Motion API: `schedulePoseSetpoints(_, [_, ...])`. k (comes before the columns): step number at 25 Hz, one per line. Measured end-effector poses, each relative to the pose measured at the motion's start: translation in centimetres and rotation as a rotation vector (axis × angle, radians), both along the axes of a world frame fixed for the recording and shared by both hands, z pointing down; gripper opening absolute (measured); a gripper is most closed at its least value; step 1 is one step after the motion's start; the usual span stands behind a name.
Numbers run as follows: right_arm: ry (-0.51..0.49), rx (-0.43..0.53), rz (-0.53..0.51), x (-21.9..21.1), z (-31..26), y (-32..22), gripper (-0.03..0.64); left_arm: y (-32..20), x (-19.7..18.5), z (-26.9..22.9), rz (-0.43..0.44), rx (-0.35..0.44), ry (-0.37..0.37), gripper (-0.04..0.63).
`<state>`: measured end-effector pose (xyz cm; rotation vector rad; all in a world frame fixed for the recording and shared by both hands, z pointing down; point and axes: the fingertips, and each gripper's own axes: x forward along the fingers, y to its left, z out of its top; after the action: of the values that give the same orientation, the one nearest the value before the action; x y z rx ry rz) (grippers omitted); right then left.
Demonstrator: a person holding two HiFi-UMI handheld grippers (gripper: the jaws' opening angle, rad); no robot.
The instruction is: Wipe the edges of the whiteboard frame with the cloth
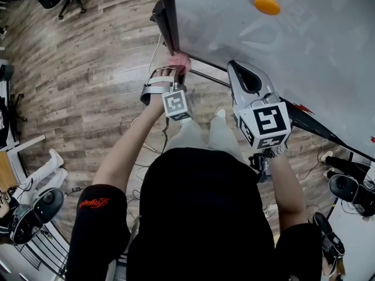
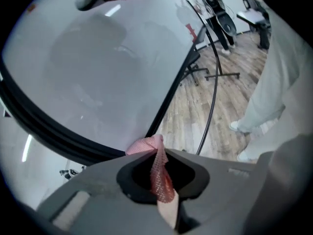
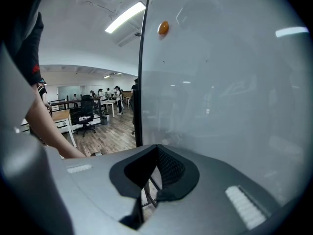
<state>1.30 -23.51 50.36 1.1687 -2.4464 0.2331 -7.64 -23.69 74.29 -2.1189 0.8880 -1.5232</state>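
Seemingly mid-wipe: the left gripper [image 1: 174, 70] pinches the cloth [image 1: 180, 60], whose free end, just ahead of the jaws, touches the frame [image 1: 167, 16] at a corner. Which edges are already clean cannot be told, and much of the frame is cut off. The right gripper [image 1: 249, 78] is closed and empty, facing the board [image 1: 304, 45].

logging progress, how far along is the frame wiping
Done: the cloth is picked up, pinched in the left gripper. In hand: it sits at a corner of the whiteboard frame. Left: both edges from there; no wiped stretch shows. The right gripper is shut, empty.
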Motion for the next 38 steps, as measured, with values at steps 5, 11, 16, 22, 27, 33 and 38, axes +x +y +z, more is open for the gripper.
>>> schedulePoseSetpoints(5, [0.000, 0.001, 0.001, 0.8, 0.2, 0.7, 0.002, 1.3, 2.1, -3.0, -0.021, 0.044, 0.203, 0.025])
schedulePoseSetpoints(11, [-0.012, -0.001, 0.014, 1.4, 0.2, 2.2, 0.002, 3.6, 3.9, -6.1, -0.084, 0.015, 0.444, 0.025])
schedulePoseSetpoints(16, [-0.032, -0.008, 0.054, 3.1, 0.1, 3.7, 0.002, 5.6, 5.1, -9.3, -0.153, -0.014, 0.653, 0.025])
schedulePoseSetpoints(22, [-0.070, -0.027, 0.119, 5.3, 1.1, 5.3, 0.002, 7.7, 6.1, -13.6, -0.147, -0.021, 0.880, 0.025])
schedulePoseSetpoints(27, [-0.113, -0.017, 0.161, 6.1, 1.4, 7.1, 0.002, 8.5, 6.3, -18.7, -0.126, 0.048, 0.983, 0.025])
schedulePoseSetpoints(33, [-0.163, 0.024, 0.226, 6.5, 0.3, 9.1, 0.002, 10.2, 6.1, -23.0, -0.166, 0.089, 1.137, 0.025])
schedulePoseSetpoints(38, [-0.189, 0.105, 0.256, 6.8, -1.9, 10.8, 0.002, 11.4, 5.4, -25.6, -0.190, 0.128, 1.199, 0.025])
